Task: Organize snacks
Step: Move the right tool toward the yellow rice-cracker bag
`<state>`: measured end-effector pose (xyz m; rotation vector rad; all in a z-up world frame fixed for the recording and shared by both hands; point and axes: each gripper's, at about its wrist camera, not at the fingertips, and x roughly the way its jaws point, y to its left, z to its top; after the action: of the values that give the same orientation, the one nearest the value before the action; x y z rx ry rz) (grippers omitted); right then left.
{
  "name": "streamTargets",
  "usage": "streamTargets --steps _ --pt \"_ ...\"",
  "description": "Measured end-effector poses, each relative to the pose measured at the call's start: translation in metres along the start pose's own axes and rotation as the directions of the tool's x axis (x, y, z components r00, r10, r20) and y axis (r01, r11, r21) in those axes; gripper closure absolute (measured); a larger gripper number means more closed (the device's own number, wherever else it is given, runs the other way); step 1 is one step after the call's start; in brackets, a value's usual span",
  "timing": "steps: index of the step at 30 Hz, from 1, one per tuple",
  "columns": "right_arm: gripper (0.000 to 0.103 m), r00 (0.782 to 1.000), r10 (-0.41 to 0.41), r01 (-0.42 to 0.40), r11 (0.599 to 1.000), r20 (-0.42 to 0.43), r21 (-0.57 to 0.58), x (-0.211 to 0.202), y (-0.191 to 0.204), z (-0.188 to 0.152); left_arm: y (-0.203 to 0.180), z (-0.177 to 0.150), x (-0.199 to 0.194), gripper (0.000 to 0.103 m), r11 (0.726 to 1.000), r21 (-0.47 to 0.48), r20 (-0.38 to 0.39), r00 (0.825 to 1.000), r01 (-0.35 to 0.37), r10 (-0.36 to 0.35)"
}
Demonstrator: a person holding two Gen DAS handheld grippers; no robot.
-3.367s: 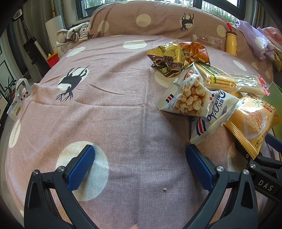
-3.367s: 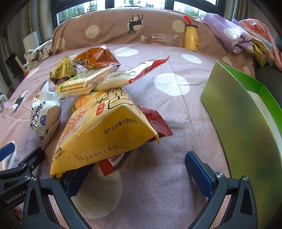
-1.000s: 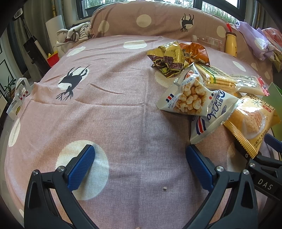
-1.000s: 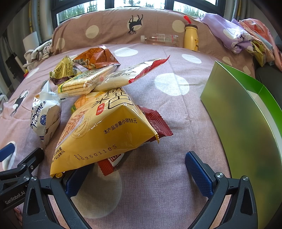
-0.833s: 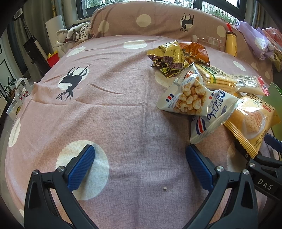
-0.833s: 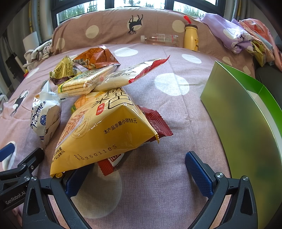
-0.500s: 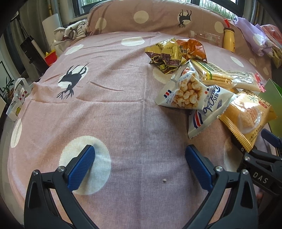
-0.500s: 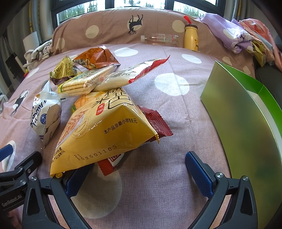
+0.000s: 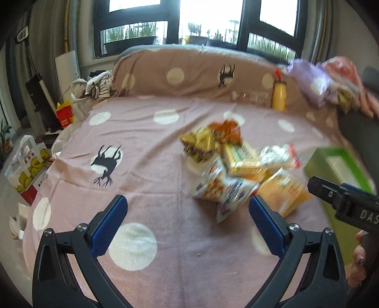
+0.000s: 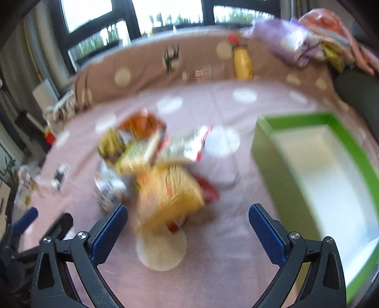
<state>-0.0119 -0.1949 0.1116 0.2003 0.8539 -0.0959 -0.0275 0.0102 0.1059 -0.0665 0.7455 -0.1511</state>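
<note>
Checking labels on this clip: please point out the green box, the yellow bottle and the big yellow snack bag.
green box (image 10: 265, 154), right wrist view, on its near outer wall
yellow bottle (image 9: 279, 96), left wrist view, on its body
yellow snack bag (image 10: 169, 196), right wrist view, on its blurred front

Ahead of the gripper spreads a pink dotted bedspread (image 9: 146, 151) with a black deer print (image 9: 106, 163). Far ahead, against the matching cushion (image 9: 189, 73), stands a yellow bottle (image 9: 279, 98); beyond it, dark-framed windows (image 9: 170, 21). Far left, a red carton (image 9: 64, 115).
</note>
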Motion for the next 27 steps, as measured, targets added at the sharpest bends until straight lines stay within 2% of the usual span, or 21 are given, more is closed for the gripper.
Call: streamTargets --steps 3,7,10,13,17,21,27 --pt "0.001 0.996 0.060 -0.063 0.997 0.066 0.038 -0.026 -0.006 0.028 -0.007 0.029 -0.008 0.001 0.996 -0.046 0.014 0.997 0.075 -0.074" --pt "0.001 0.988 0.042 -0.052 0.997 0.149 0.062 -0.036 -0.014 0.042 -0.019 0.049 -0.009 0.000 0.993 -0.072 0.038 0.996 0.088 -0.086" --pt "0.001 0.990 0.094 -0.103 0.991 0.106 0.088 -0.014 -0.023 0.033 -0.021 0.038 0.005 0.001 0.991 -0.061 0.009 0.992 0.123 -0.123" --pt "0.001 0.990 0.141 -0.142 0.983 0.021 0.112 0.009 -0.033 0.023 -0.025 0.025 0.023 0.003 0.992 -0.069 -0.055 0.993 0.104 -0.108" --pt "0.001 0.983 0.183 -0.179 0.977 -0.026 0.111 0.022 -0.034 0.009 -0.033 0.013 0.027 0.004 0.993 -0.029 -0.067 0.991 0.110 -0.112" --pt "0.002 0.985 0.165 -0.160 0.983 -0.043 0.090 0.024 -0.032 0.005 -0.030 0.007 0.030 0.005 0.995 -0.049 -0.079 0.992 0.091 -0.094" --pt "0.013 0.983 0.183 -0.179 0.979 -0.033 0.102 0.022 -0.033 0.004 -0.020 -0.002 0.040 0.006 0.979 -0.118 -0.126 0.976 0.164 -0.179"
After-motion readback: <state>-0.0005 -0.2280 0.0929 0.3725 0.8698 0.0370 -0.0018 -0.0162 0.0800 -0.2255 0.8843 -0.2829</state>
